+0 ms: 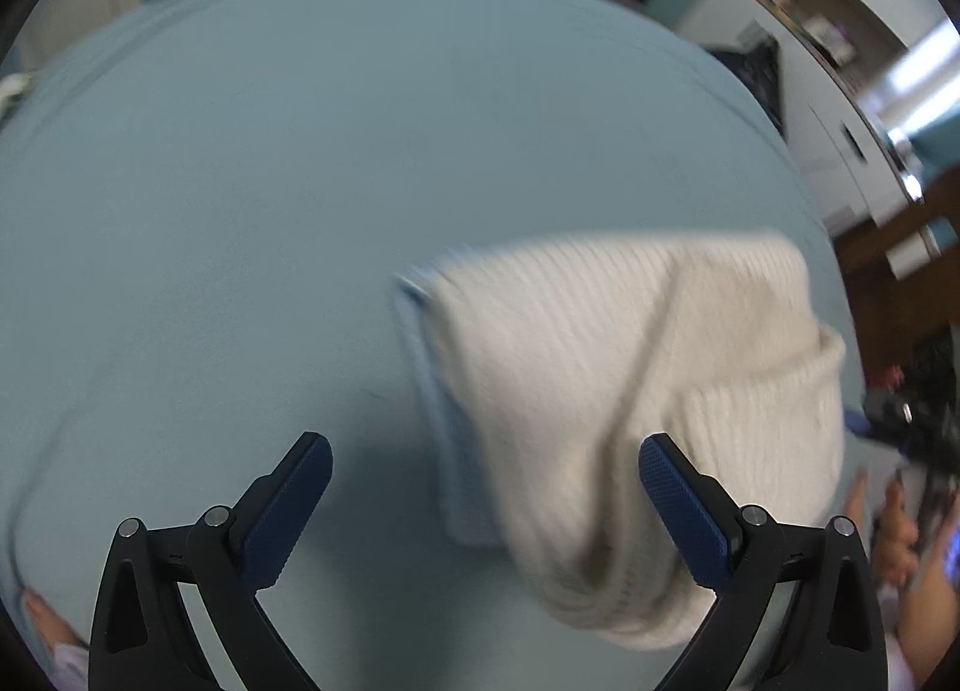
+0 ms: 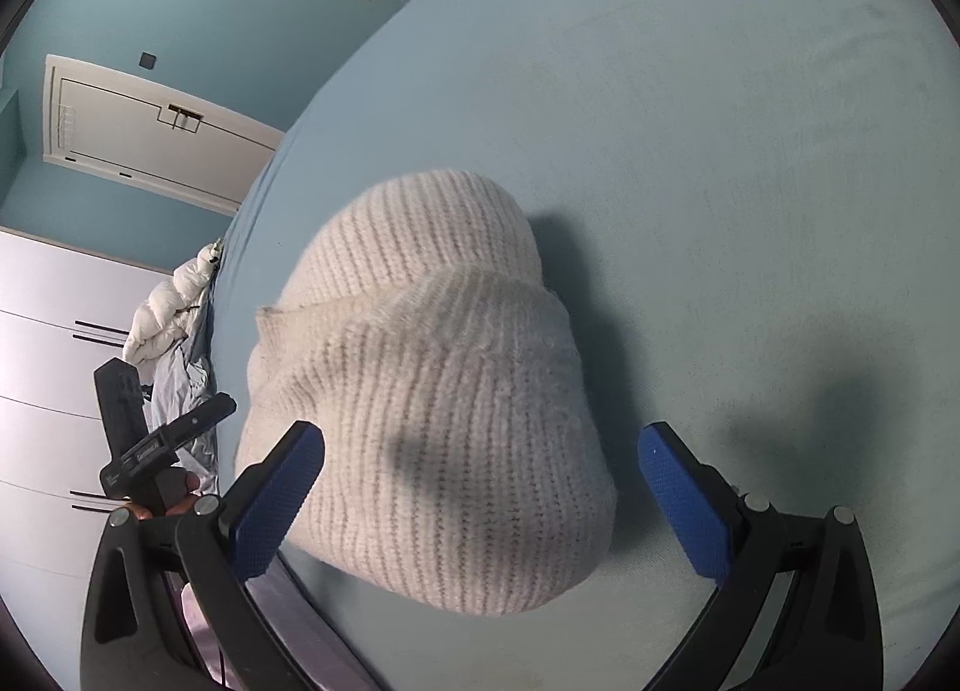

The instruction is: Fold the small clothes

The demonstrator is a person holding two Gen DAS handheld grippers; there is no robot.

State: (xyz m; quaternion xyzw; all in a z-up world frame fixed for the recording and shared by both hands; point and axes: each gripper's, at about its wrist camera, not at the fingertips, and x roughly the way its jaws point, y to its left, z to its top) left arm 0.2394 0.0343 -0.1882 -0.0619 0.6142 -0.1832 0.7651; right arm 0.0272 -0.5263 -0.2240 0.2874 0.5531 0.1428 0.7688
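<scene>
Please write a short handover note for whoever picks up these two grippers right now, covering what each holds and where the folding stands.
Left gripper: open, holding nothing, with the beanie to its right.
Right gripper: open, holding nothing, hovering over the beanie's cuff end.
The cream knit beanie lies on the light blue bedsheet, cuff turned up. In the left wrist view it is blurred, and a light blue cloth shows under its left edge.
Done: beanie laid out on the bed.
Left: whether it is already folded cannot be told; check, then fold in half if needed.
</scene>
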